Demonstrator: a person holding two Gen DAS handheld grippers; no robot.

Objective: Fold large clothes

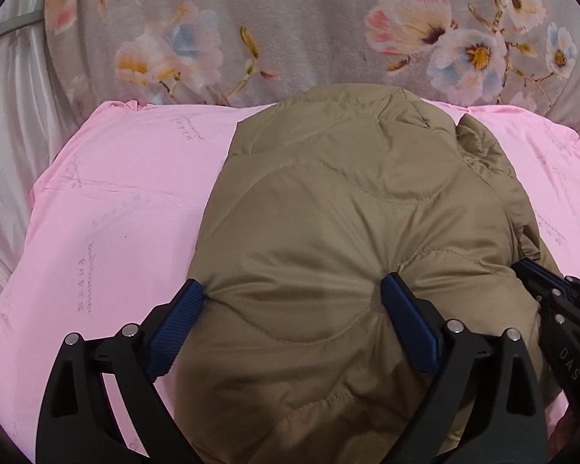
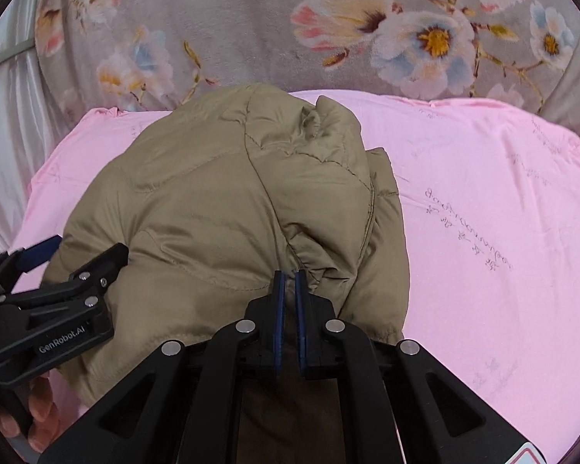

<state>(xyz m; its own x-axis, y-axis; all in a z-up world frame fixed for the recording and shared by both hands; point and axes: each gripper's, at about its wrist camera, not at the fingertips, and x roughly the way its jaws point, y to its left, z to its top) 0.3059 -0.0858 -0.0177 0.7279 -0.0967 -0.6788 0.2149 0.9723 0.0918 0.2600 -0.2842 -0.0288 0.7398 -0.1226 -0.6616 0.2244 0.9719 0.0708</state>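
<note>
A tan quilted puffer jacket (image 1: 328, 212) lies bundled on a pink sheet (image 1: 116, 212); it also shows in the right wrist view (image 2: 220, 201). My left gripper (image 1: 294, 294) is wide open, its blue pads pressed against the jacket's near bulge on both sides. It shows from the side in the right wrist view (image 2: 77, 251). My right gripper (image 2: 289, 274) is shut on a fold of the jacket at its near right edge. It shows at the right edge of the left wrist view (image 1: 541, 274).
The pink sheet (image 2: 483, 212) covers the surface, with bare stretches left and right of the jacket. A grey floral blanket (image 1: 309, 31) lies along the far side. A white satin curtain (image 1: 11, 135) hangs at the left.
</note>
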